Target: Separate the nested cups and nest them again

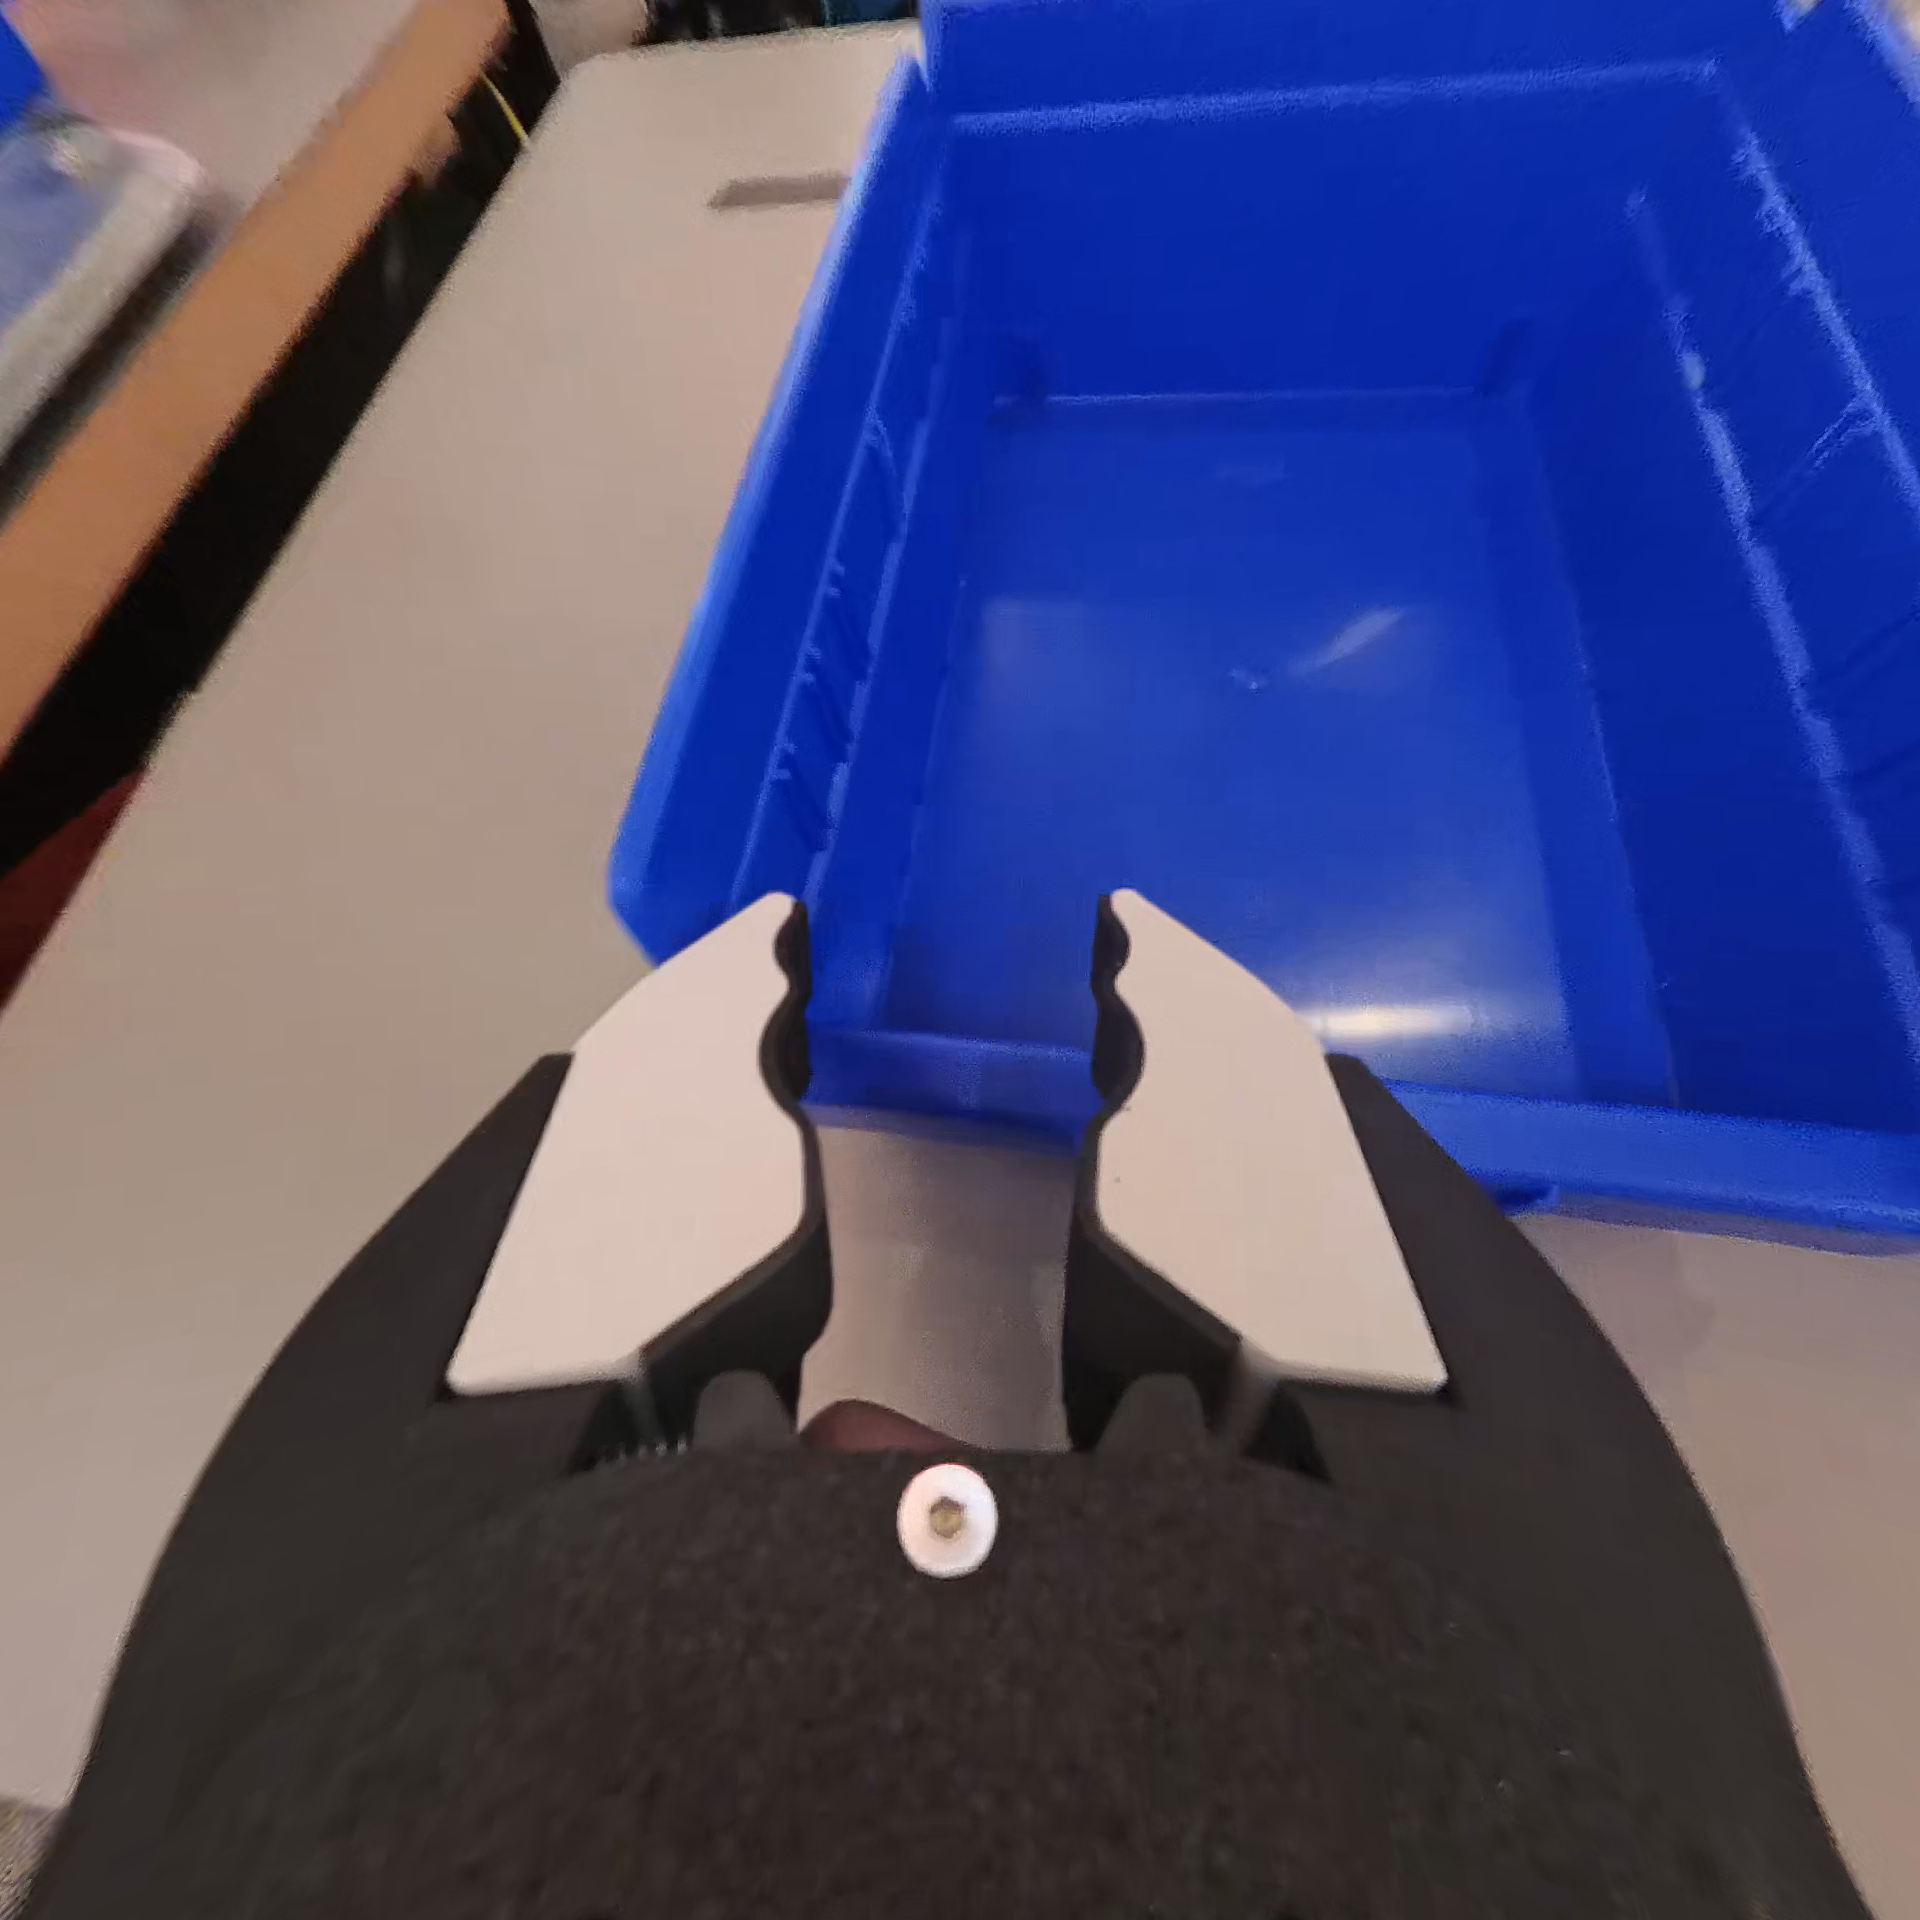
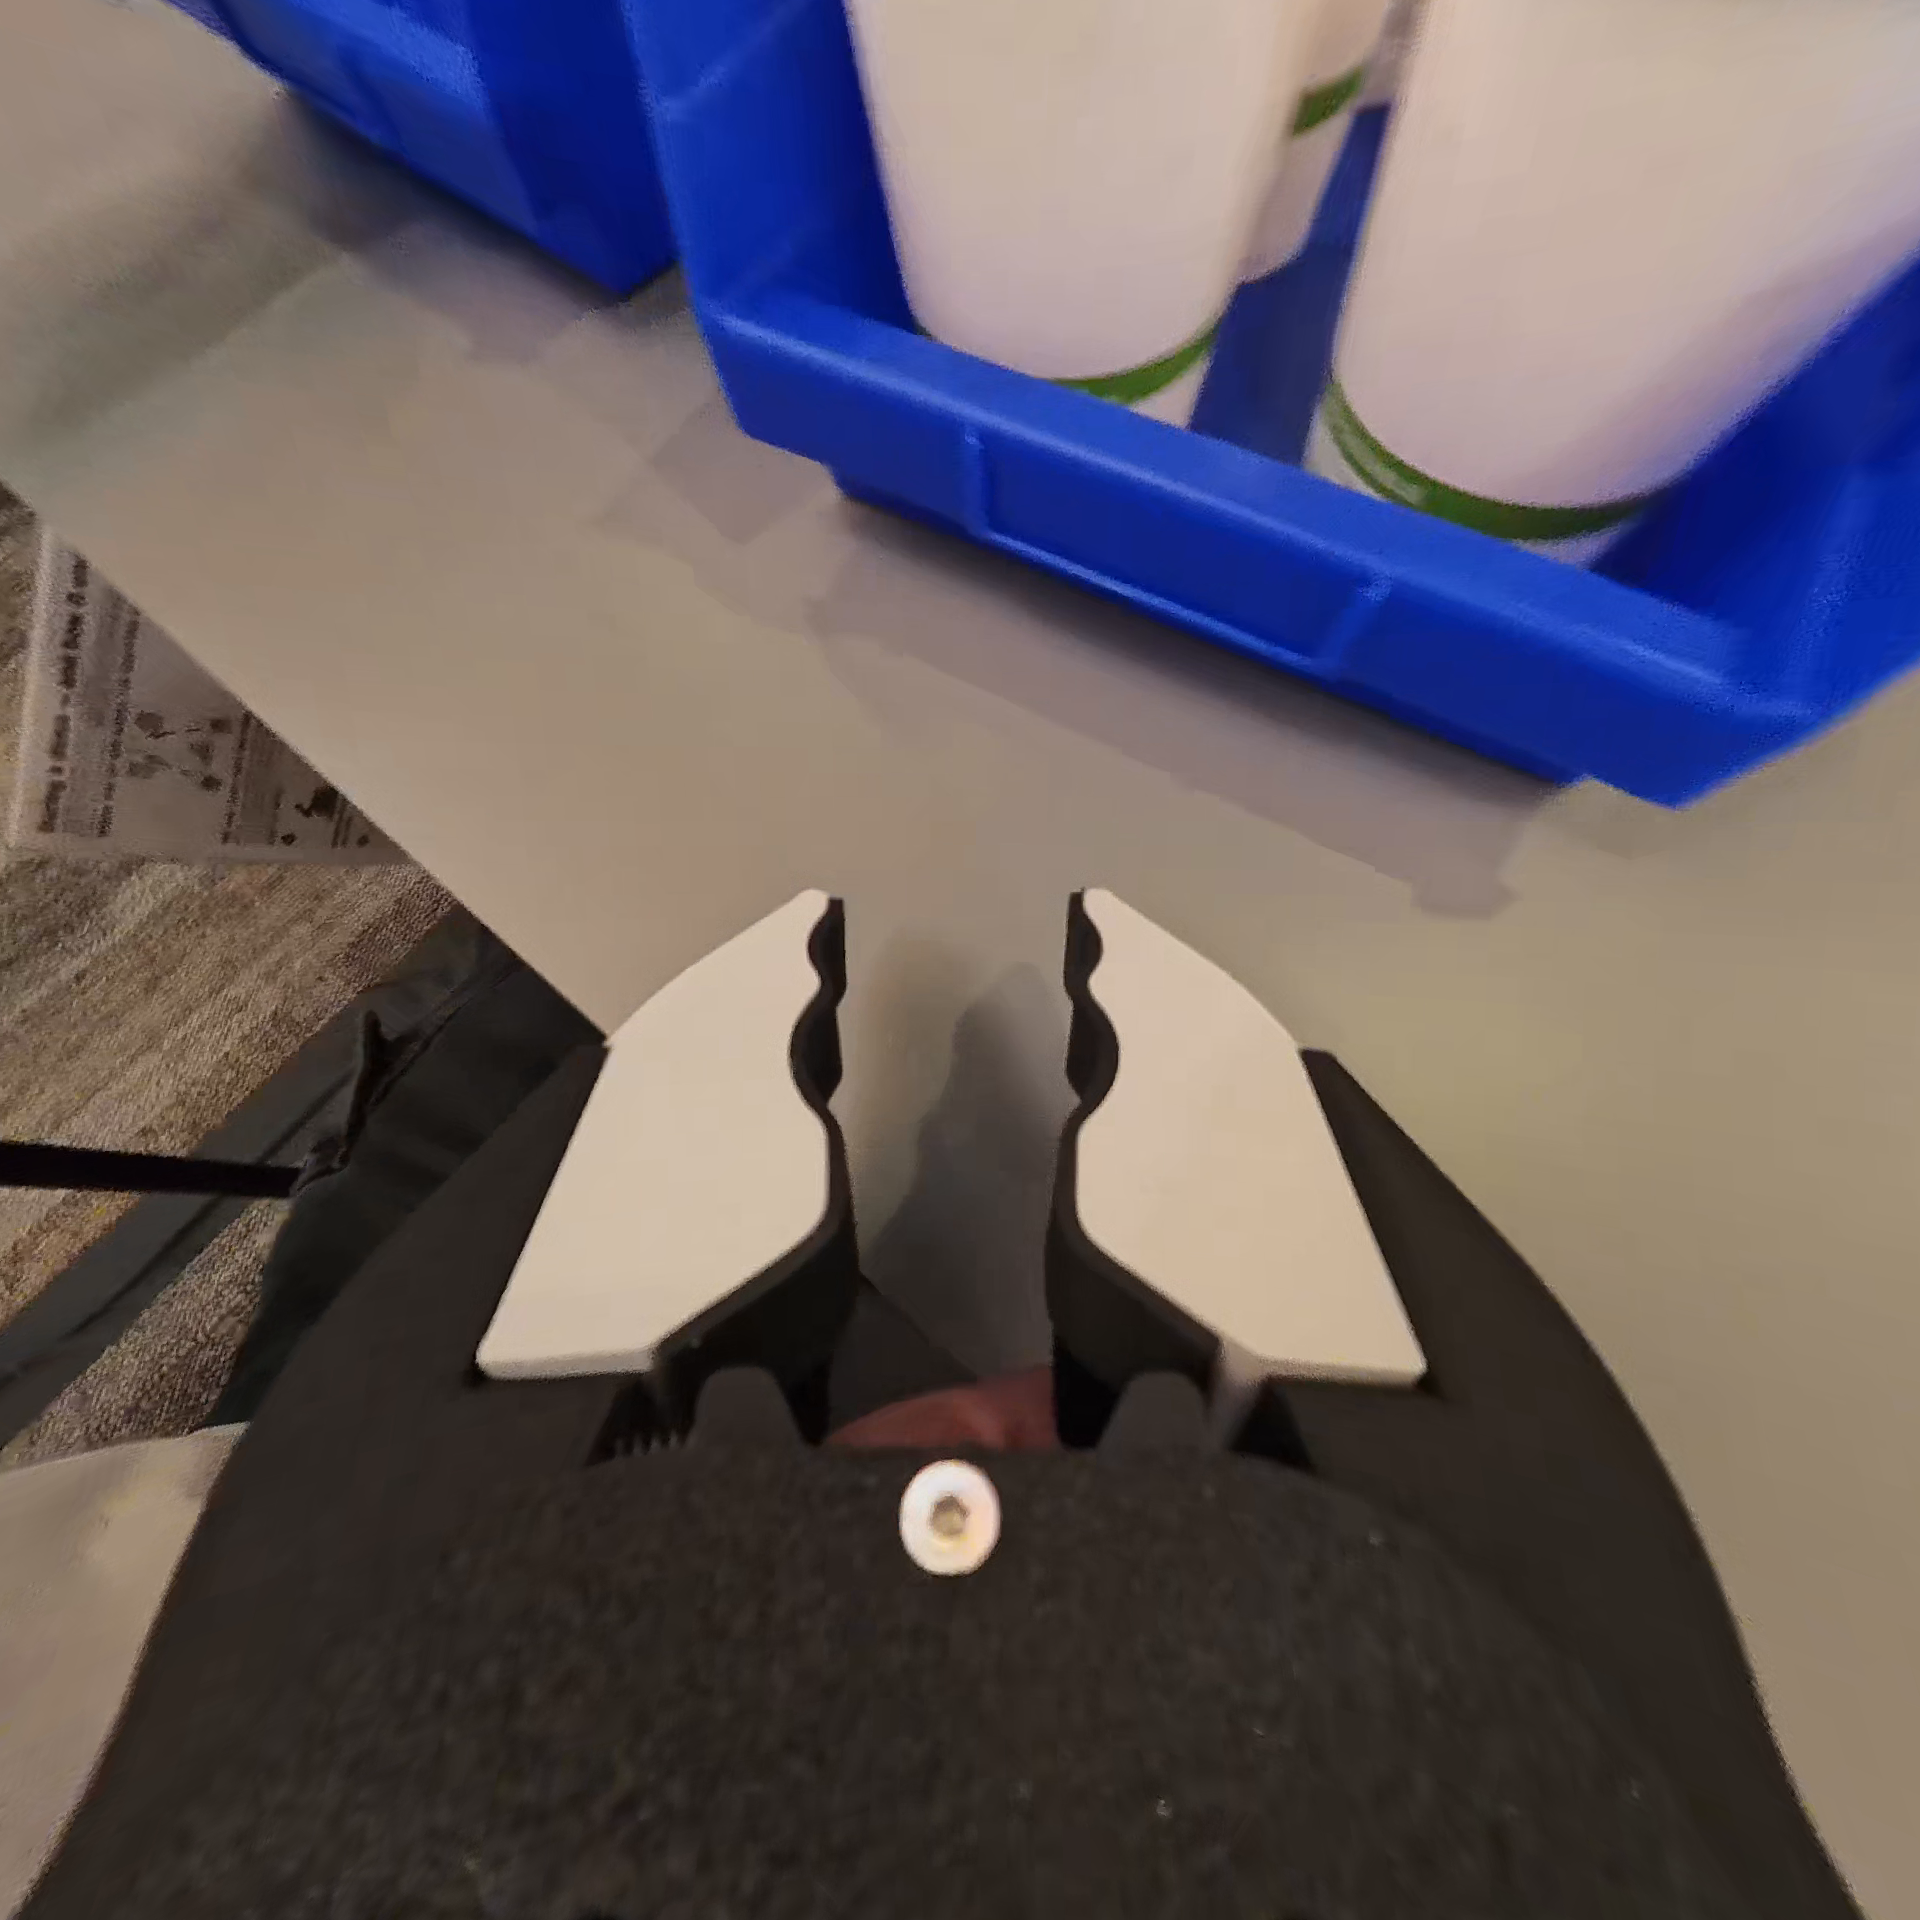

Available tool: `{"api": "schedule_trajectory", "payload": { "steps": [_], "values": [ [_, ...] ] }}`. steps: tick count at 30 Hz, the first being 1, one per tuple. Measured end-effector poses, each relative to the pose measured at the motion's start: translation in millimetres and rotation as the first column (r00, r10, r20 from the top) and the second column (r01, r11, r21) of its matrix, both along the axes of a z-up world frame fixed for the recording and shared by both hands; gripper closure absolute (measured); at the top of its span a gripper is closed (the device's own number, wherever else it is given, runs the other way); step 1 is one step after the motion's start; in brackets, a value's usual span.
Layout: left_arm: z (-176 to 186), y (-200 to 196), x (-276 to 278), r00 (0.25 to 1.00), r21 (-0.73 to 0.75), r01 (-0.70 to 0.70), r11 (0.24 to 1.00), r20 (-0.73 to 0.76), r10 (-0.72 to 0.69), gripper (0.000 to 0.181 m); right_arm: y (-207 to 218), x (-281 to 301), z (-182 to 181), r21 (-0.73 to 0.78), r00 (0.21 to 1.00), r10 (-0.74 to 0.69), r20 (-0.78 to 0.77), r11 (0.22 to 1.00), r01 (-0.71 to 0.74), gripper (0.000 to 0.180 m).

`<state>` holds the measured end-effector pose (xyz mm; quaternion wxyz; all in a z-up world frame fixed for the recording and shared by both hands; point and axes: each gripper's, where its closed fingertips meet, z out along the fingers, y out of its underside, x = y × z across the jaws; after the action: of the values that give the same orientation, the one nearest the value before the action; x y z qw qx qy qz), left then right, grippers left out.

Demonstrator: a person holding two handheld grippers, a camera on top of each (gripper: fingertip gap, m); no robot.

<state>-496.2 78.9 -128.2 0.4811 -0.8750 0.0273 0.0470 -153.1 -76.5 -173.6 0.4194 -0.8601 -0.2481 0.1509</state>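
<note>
In the right wrist view, two white cup stacks with green bands stand in a blue bin (image 2: 1174, 499): one on the left (image 2: 1049, 187), one on the right (image 2: 1600, 249). My right gripper (image 2: 954, 914) is open and empty, above the grey table in front of that bin. In the left wrist view, my left gripper (image 1: 951, 914) is open and empty, its tips over the near left corner of an empty blue bin (image 1: 727, 675). No cups show in the left wrist view.
A second blue bin (image 2: 468, 114) stands left of the cup bin. The grey table (image 2: 623, 623) ends at the left, with carpet and a printed paper sheet (image 2: 135, 727) below. A brown-edged table (image 1: 208, 343) lies left of the grey table (image 1: 416, 623).
</note>
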Motion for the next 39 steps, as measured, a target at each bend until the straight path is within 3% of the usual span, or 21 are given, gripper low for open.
{"api": "schedule_trajectory", "payload": {
  "steps": [7, 12, 14, 15, 17, 22, 27, 32, 33, 34, 39],
  "values": [
    [37, -23, -21, 1.000, 0.145, -0.028, 0.989, 0.017, 0.026, 0.128, 5, -20, 9, 0.006, 0.998, 0.055, -0.018, 0.998, -0.055, 0.141],
    [3, 10, -47, 0.992, 0.046, 0.010, 0.999, 0.123, -0.016, 0.128, 3, -31, 6, -0.017, 0.996, 0.080, -0.043, 0.997, -0.080, 0.142],
    [-9, 17, -43, 0.984, 0.012, 0.047, 0.999, 0.170, -0.048, 0.145, 2, -37, 7, -0.017, 0.994, 0.090, -0.055, 0.996, -0.092, 0.142],
    [-9, 17, -39, 0.978, 0.023, 0.065, 0.998, 0.198, -0.068, 0.167, 1, -40, 8, -0.018, 0.993, 0.096, -0.062, 0.995, -0.097, 0.142],
    [-8, 11, -31, 0.973, 0.016, 0.072, 0.997, 0.217, -0.074, 0.176, 2, -48, 11, -0.015, 0.991, 0.107, -0.078, 0.994, -0.108, 0.142],
    [-9, -39, -12, 0.991, 0.004, -0.010, 1.000, 0.133, 0.009, 0.179, 13, -86, 26, 0.048, 0.983, 0.144, -0.110, 0.989, -0.139, 0.142],
    [-9, -115, -3, 0.974, 0.040, -0.180, 0.983, 0.148, 0.173, 0.179, 30, -131, 41, 0.121, 0.974, 0.152, -0.167, 0.984, -0.133, 0.142],
    [-8, -170, 19, 0.960, 0.085, -0.256, 0.963, 0.135, 0.243, 0.178, 40, -153, 45, 0.178, 0.979, 0.137, -0.152, 0.978, -0.110, 0.146],
    [-8, -178, 25, 0.959, 0.097, -0.266, 0.959, 0.124, 0.254, 0.178, 45, -150, 46, 0.199, 0.986, 0.107, -0.129, 0.977, -0.080, 0.152],
    [-7, -185, 29, 0.956, 0.106, -0.283, 0.953, 0.115, 0.271, 0.178, 52, -144, 46, 0.223, 0.994, 0.067, -0.092, 0.974, -0.044, 0.171],
    [21, -204, 37, 0.933, 0.224, -0.359, 0.906, 0.086, 0.348, 0.177, 53, -142, 73, 0.279, 0.984, 0.068, -0.166, 0.960, -0.019, 0.176]
  ]
}}
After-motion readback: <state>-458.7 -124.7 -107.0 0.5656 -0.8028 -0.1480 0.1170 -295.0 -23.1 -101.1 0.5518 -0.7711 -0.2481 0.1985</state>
